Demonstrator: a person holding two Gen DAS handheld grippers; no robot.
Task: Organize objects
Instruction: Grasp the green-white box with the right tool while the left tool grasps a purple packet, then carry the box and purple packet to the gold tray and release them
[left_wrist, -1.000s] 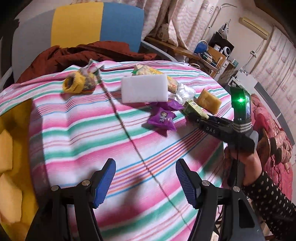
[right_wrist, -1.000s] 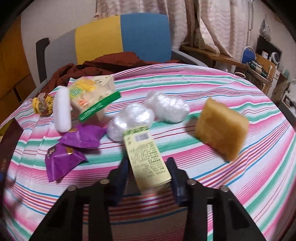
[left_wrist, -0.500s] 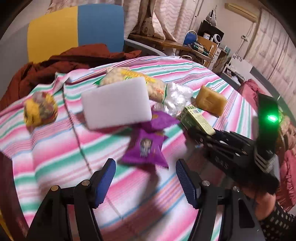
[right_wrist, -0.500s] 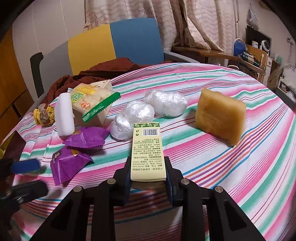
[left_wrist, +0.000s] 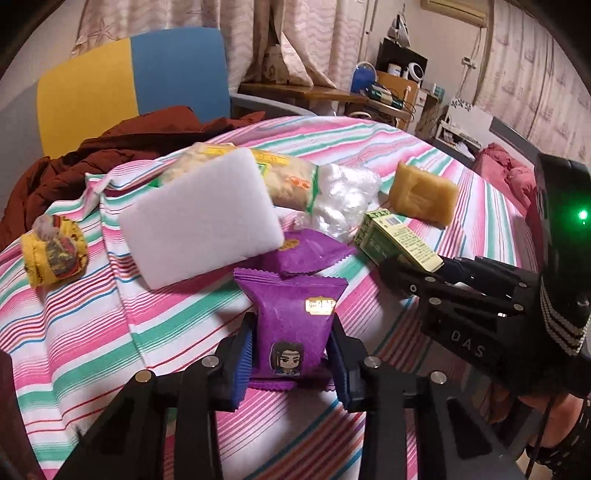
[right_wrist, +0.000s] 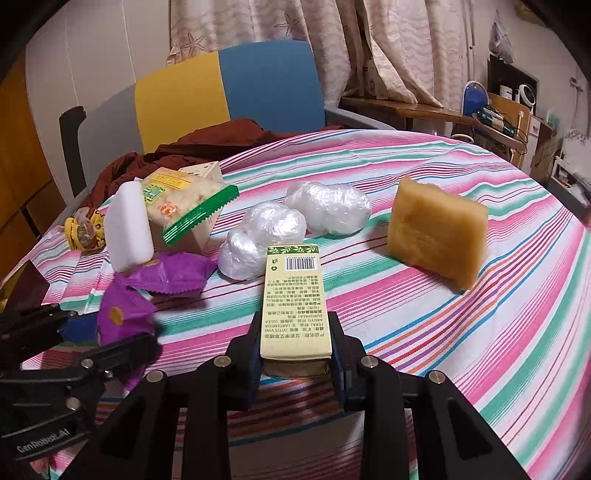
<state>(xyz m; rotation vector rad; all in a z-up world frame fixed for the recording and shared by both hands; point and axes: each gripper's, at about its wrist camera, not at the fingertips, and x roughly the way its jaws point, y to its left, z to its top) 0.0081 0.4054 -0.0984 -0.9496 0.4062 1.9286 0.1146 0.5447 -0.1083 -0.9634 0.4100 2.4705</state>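
Note:
My left gripper (left_wrist: 291, 354) is shut on a purple snack packet (left_wrist: 295, 325) with a cartoon figure, low on the striped tablecloth (left_wrist: 92, 332). A second purple packet (left_wrist: 306, 254) lies just behind it. My right gripper (right_wrist: 295, 354) is shut on a slim green and cream box (right_wrist: 293, 299), seen from the side as the box (left_wrist: 395, 240) in the left wrist view. In the right wrist view the left gripper (right_wrist: 110, 332) holds the purple packet (right_wrist: 122, 314) at lower left.
On the cloth lie a white foam block (left_wrist: 199, 218), a cracker bag (left_wrist: 284, 177), clear plastic bundles (right_wrist: 295, 221), a tan sponge block (right_wrist: 436, 236) and a yellow wrapped item (left_wrist: 51, 247). A brown garment (left_wrist: 110, 147) drapes a yellow and blue chair (right_wrist: 229, 85) behind.
My left gripper moved forward to the purple packet and closed on it. My right gripper tightened on the box and levelled it.

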